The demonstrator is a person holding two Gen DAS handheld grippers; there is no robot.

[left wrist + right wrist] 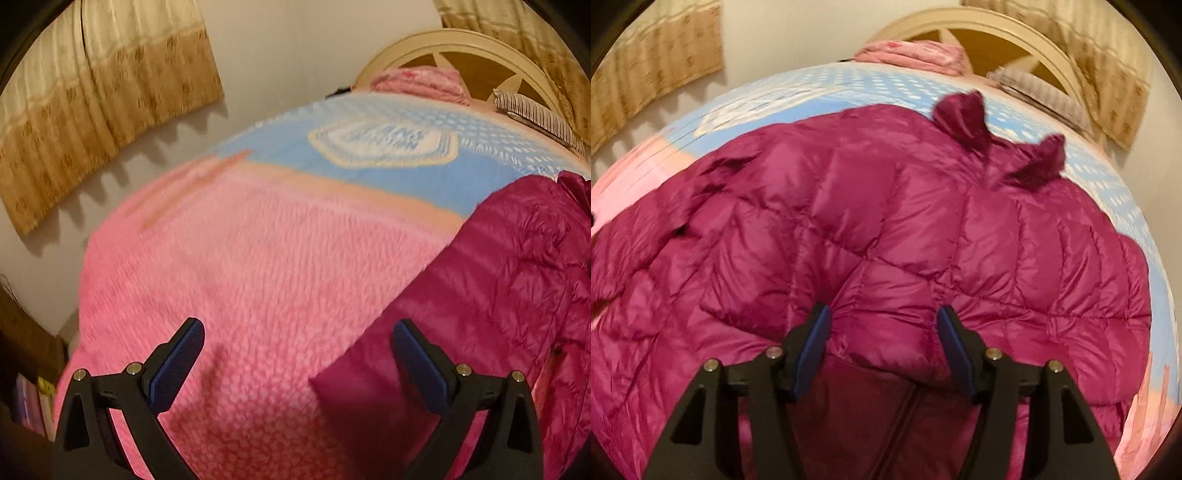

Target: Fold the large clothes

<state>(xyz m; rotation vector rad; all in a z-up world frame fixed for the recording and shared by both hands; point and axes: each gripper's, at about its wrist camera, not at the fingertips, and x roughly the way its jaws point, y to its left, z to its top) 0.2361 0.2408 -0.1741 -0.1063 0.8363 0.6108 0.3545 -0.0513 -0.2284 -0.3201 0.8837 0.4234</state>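
Both grippers (pixel 295 354) (pixel 882 339) gape — jacket (pixel 886 221) spans blanket (pixel 221 277).

A bed (pixel 258 258) under a pink and blue fleece blanket (pixel 236 280) fills the room. At its far end stands an arched cream headboard (pixel 461 48). Tan patterned curtains (pixel 92 99) hang on the pale wall (pixel 280 51) left of the headboard.

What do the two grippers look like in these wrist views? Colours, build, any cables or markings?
Both look identical. The left gripper and right gripper each have two black plastic fingers on triangular black brackets with cut-out windows. Ribbed blue pads line the inner faces. Round silver pins sit at the pivots. No cables, labels, hands or sleeves are in view.
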